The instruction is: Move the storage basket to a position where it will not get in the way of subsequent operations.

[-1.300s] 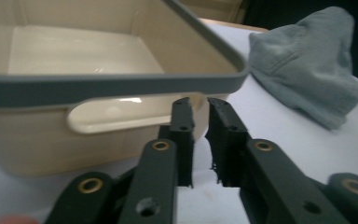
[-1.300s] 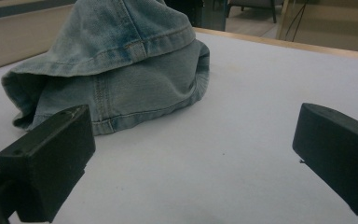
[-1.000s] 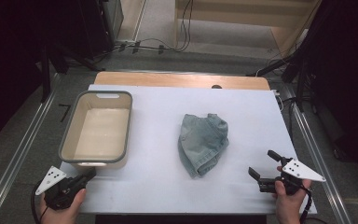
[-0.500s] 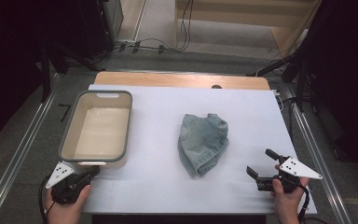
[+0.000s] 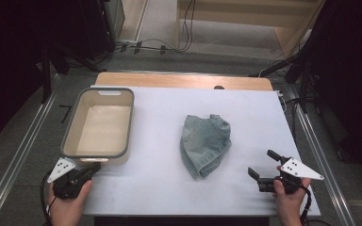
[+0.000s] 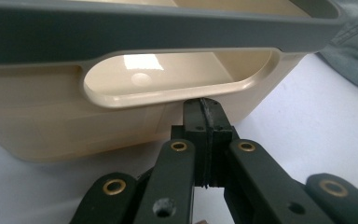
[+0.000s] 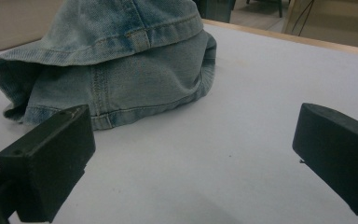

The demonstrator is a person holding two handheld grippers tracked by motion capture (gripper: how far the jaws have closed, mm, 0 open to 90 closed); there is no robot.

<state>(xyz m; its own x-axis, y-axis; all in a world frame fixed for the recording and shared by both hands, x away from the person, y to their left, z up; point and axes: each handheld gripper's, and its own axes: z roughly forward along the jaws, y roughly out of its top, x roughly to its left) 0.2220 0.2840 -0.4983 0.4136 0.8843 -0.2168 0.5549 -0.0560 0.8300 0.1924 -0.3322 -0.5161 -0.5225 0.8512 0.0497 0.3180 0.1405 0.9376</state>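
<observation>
Beside the jeans (image 5: pixel 204 146), right gripper (image 5: pixel 262 165) agape

Setting: recording lab or studio bay, not a home. Evidence: one work table (image 5: pixel 245 188) under a plain white sheet, wooden edge showing at the far side; metal rails (image 5: pixel 19 160) running along both flanks; black curtains (image 5: pixel 353 61) closing off the sides; loose cables (image 5: pixel 169 47) trailing over a grey floor; stand legs (image 5: pixel 283 68) behind the table.

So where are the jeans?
In the high view, the jeans lie crumpled mid-table, right of the tub, just ahead of the right gripper.
</observation>
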